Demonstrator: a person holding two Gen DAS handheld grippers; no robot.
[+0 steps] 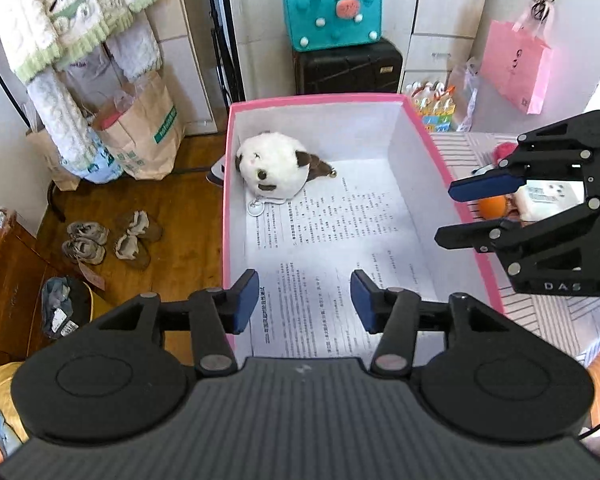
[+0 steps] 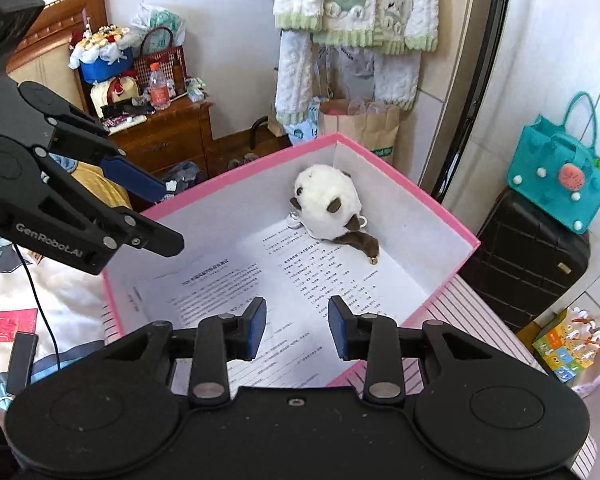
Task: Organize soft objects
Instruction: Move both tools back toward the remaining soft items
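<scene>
Left wrist view: left tool (image 1: 304, 300) released, nothing between the pads, hovering over the near end of the pink box (image 1: 452, 168). Plush toy (image 1: 274, 168), white with brown patches, lies in the box's far left corner on printed sheets (image 1: 332, 232); text too small to read. Right tool (image 1: 446, 213) comes in from the right over the box rim, jaws apart, "DAS" visible on its body, partly blocking an orange ball (image 1: 493, 206) and a white packet (image 1: 548, 198) beyond the box. Black suitcase (image 1: 348, 65) with a teal bag (image 1: 332, 10) on top stands behind the box; shoes (image 1: 112, 238) on the floor left of it. Right wrist view: right tool (image 2: 297, 328) released, empty, over the box's near edge. Left tool (image 2: 171, 217) over the left rim, open, marked "GenRobot.AI". Plush in the far corner, clear of both tools.
</scene>
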